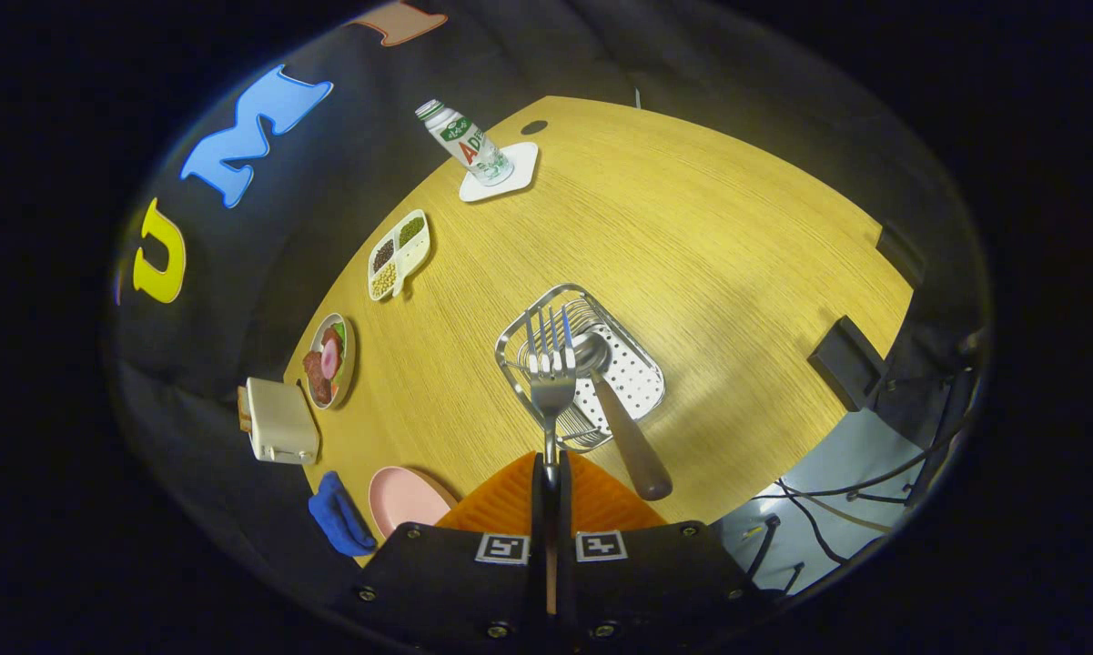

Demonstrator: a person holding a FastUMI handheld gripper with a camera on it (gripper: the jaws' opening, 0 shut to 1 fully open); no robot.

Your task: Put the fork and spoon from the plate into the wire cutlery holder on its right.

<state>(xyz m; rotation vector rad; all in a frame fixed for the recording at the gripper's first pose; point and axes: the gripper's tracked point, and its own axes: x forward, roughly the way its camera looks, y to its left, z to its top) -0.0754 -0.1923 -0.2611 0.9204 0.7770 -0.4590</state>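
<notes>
My gripper (551,473) is shut on the handle of a metal fork (551,368), whose tines point away from me over the wire cutlery holder (642,387). The holder is a chrome wire basket with a perforated white floor, standing on the wooden table just beyond my fingers. A spoon (614,409) with a brown handle stands in the holder, bowl down and handle leaning out toward me on the right of the fork. The pink plate (405,498) lies beside my fingers on the left, with nothing on it.
A blue cloth (339,515) lies by the plate. A white toaster (278,420), a plate of food (329,359) and a divided dish of beans (399,255) line the table's left edge. A bottle (464,141) stands on a white coaster at the far end. Cables hang off the right side.
</notes>
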